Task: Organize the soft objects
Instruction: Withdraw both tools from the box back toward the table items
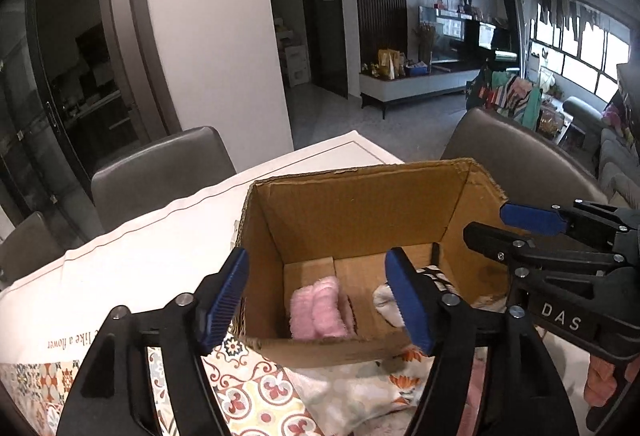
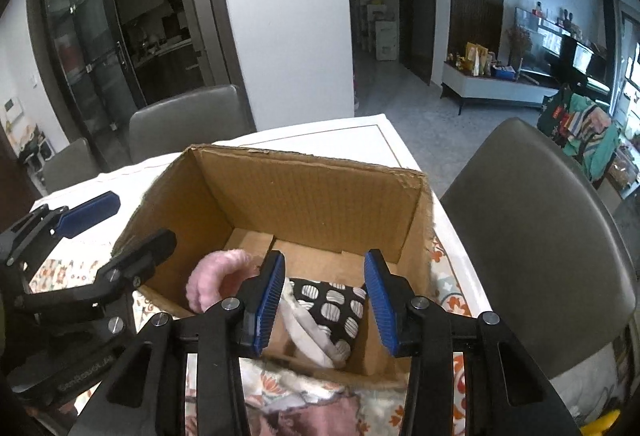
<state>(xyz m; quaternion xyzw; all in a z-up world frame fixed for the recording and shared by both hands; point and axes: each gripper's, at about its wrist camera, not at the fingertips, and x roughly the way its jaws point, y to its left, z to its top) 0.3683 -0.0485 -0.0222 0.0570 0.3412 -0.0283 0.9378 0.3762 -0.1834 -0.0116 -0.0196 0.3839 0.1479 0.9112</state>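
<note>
An open cardboard box stands on the table. Inside it lie a fluffy pink sock bundle on the left and a black-and-white spotted sock bundle on the right. My left gripper is open and empty, its fingers straddling the box's near left wall. My right gripper is open and empty, hovering above the spotted bundle. Each gripper shows in the other's view: the right one over the box's right side, the left one at the box's left.
A patterned floral cloth covers the white table under and in front of the box. A pinkish soft item lies in front of the box. Grey chairs stand left and right of the table.
</note>
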